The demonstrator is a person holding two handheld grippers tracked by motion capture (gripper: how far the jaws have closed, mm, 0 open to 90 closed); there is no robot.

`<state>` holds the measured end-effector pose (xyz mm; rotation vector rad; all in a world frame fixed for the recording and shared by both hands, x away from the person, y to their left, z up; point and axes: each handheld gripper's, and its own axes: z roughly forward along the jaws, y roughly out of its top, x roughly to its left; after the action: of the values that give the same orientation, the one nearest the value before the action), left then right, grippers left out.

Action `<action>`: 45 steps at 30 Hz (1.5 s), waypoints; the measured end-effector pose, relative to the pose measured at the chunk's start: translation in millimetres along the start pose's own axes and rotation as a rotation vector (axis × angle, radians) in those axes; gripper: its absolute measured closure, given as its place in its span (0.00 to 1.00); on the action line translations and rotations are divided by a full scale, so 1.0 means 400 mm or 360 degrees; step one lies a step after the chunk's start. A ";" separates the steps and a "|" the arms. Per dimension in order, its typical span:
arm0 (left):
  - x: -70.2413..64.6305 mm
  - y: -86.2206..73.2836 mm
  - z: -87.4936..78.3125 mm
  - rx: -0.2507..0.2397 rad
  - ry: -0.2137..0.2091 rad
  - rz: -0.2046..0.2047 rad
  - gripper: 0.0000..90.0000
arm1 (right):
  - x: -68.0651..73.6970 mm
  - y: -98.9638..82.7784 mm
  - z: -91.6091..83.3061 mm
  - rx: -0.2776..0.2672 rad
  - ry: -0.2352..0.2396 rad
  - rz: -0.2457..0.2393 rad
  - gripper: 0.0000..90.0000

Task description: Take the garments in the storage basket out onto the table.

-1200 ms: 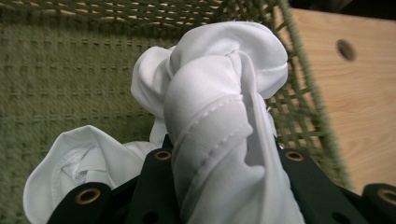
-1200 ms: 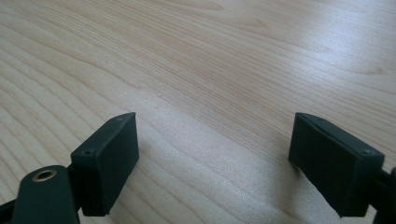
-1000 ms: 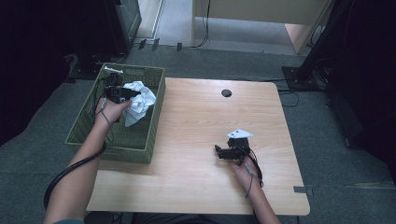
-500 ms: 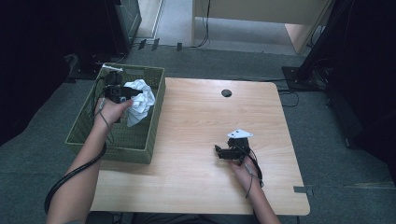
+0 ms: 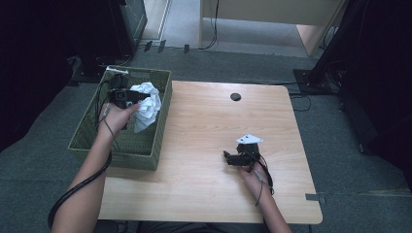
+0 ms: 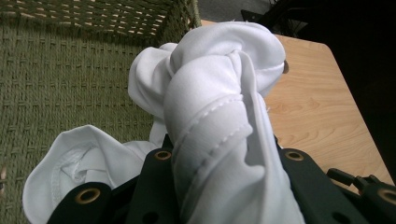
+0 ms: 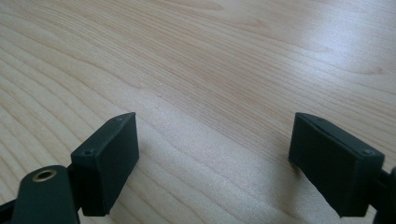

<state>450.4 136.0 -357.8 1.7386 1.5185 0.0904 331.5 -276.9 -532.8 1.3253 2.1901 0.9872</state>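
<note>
High view: you had one green woven basket point(image 5: 145, 150) at the table's point(image 5: 204, 194) left edge, and one white cloth point(image 5: 147, 104) bunched over it, clamped in your left gripper point(image 5: 130, 97). Your right gripper point(image 5: 228, 158) rested on the bare wood, well apart from the basket. One dark round hole point(image 5: 235, 96) sat near the far edge. No writing readable.

Left gripper view: your jaws were closed on the white cloth point(image 6: 219, 121), twisted and hemmed, lifted above the basket point(image 6: 60, 84) floor.

Right gripper view: your jaws stood wide apart over the table point(image 7: 210, 56), nothing between them. No labels.
</note>
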 end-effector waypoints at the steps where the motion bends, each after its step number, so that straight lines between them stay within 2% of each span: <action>1: -0.002 0.000 -0.005 -0.0008 0.0000 0.0004 0.80 | 0.000 0.000 0.000 0.0000 0.0000 -0.0001 0.18; 3: -0.006 0.001 -0.014 -0.0016 -0.0019 -0.0009 0.80 | 0.000 0.000 0.000 -0.0001 0.0000 -0.0002 0.18; 9: -0.036 -0.005 -0.033 -0.0010 -0.0036 0.0033 0.80 | 0.000 0.000 0.000 -0.0001 0.0000 -0.0002 0.18; 15: -0.058 -0.016 -0.040 0.0011 -0.0053 0.0037 0.80 | 0.000 0.000 0.000 -0.0002 0.0000 -0.0003 0.18; 18: -0.069 -0.023 -0.040 0.0011 -0.0035 0.0057 0.80 | 0.000 0.000 0.000 -0.0002 0.0000 -0.0001 0.18; 25: -0.093 -0.039 -0.043 0.0000 -0.0073 0.0080 0.79 | 0.000 0.000 0.000 -0.0002 -0.0001 -0.0001 0.18; 31: -0.122 -0.053 -0.038 0.0011 -0.0075 0.0125 0.79 | 0.000 0.000 0.000 -0.0002 0.0000 -0.0002 0.18; 45: -0.170 -0.087 -0.028 0.0013 -0.0085 0.0185 0.79 | 0.000 0.000 0.000 -0.0002 -0.0001 -0.0001 0.18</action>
<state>397.9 81.9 -341.5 1.8206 1.3809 0.0963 331.5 -277.0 -532.8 1.3243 2.1893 0.9878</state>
